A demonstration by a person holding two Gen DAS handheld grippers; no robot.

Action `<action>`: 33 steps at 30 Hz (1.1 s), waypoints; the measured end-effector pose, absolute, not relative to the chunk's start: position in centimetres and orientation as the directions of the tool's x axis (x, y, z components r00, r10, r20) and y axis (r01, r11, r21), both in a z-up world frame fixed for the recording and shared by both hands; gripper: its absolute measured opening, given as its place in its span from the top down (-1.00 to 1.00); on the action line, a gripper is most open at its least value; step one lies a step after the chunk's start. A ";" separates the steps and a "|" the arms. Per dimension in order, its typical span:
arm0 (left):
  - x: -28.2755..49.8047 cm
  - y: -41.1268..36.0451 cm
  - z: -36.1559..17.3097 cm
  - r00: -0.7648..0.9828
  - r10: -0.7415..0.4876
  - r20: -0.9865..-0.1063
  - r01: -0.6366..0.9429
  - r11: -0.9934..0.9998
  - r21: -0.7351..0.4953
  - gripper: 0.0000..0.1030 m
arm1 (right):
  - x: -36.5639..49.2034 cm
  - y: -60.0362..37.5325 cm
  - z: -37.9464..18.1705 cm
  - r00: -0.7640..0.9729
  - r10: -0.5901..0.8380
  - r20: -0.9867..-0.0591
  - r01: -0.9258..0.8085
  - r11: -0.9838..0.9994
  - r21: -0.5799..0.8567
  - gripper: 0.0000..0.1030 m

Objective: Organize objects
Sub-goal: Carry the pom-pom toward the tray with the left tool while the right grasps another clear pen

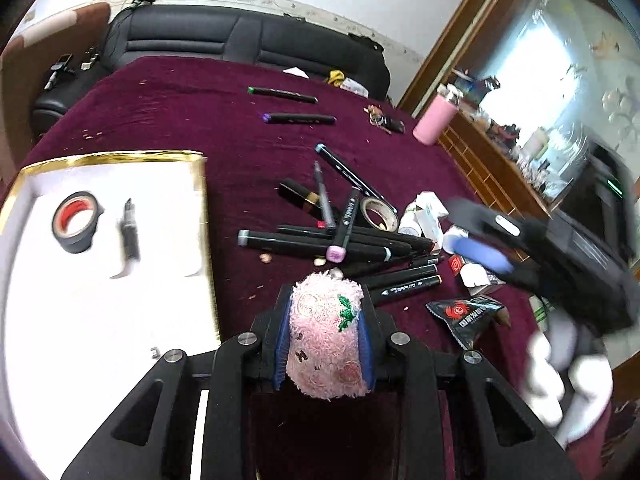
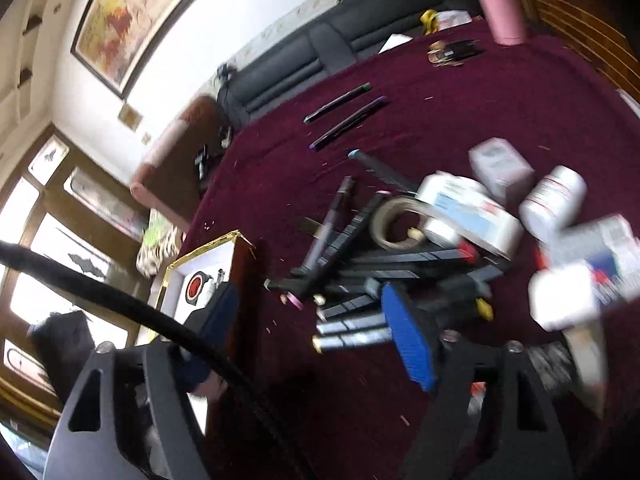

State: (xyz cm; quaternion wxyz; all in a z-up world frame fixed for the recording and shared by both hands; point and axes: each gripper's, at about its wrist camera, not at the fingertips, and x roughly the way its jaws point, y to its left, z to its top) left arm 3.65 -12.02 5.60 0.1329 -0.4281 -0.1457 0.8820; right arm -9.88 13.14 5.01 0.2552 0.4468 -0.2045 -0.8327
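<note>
My left gripper (image 1: 326,298) is shut on a pink fluffy cloth item (image 1: 324,344) with green embroidery, held up between the blue pads above the maroon table (image 1: 160,120). Just beyond it lies a pile of black markers (image 1: 340,240). To the left, a white gold-rimmed box (image 1: 112,158) holds a black tape roll (image 1: 76,222) and a black pen (image 1: 129,230). My right gripper (image 2: 312,332) is open and hovers over the marker pile (image 2: 360,272), nothing pressed between its pads. It shows blurred at the right of the left wrist view (image 1: 476,236).
A beige tape roll (image 2: 396,224) and white medicine boxes and bottles (image 2: 472,208) crowd the pile's right side. Two markers (image 1: 282,94) lie apart farther back. A pink bottle (image 1: 434,118), a black snack packet (image 1: 464,314), a black sofa (image 1: 240,36) and a gloved hand (image 1: 560,368) are nearby.
</note>
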 end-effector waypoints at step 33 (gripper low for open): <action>7.0 -25.6 4.6 -0.681 0.241 -0.692 0.086 -0.912 -0.402 0.52 | -17.2 8.1 3.7 -0.379 -0.527 -0.761 0.169 -0.847 0.504 0.85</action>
